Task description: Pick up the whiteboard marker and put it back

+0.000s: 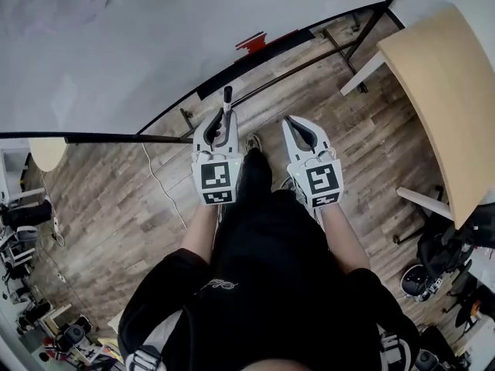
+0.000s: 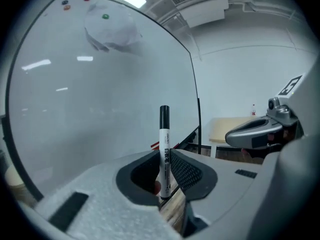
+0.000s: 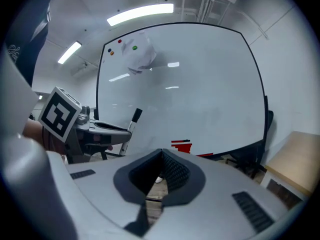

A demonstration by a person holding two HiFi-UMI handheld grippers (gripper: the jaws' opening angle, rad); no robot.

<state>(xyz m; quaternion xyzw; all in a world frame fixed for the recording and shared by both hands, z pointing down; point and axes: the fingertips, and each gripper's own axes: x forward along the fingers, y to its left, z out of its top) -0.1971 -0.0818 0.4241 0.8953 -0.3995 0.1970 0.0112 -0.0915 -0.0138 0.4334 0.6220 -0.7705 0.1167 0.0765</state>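
Observation:
The whiteboard marker [image 2: 164,144], white with a black cap, stands upright between the jaws of my left gripper [image 2: 165,156], which is shut on its barrel. In the head view the cap [image 1: 227,95] pokes out past the left gripper [image 1: 223,114], close to the whiteboard's [image 1: 155,52] lower edge. My right gripper [image 1: 296,126] is held beside it, to the right. Its fingertips meet in the right gripper view [image 3: 161,156] and hold nothing. From there the marker [image 3: 132,124] shows at the left, in front of the whiteboard [image 3: 200,84].
A red object [image 1: 250,42] sits on the whiteboard's tray, also seen in the right gripper view [image 3: 181,145]. A light wooden table [image 1: 441,91] stands at the right. Wooden floor lies below, with the board's stand legs [image 1: 340,49] on it.

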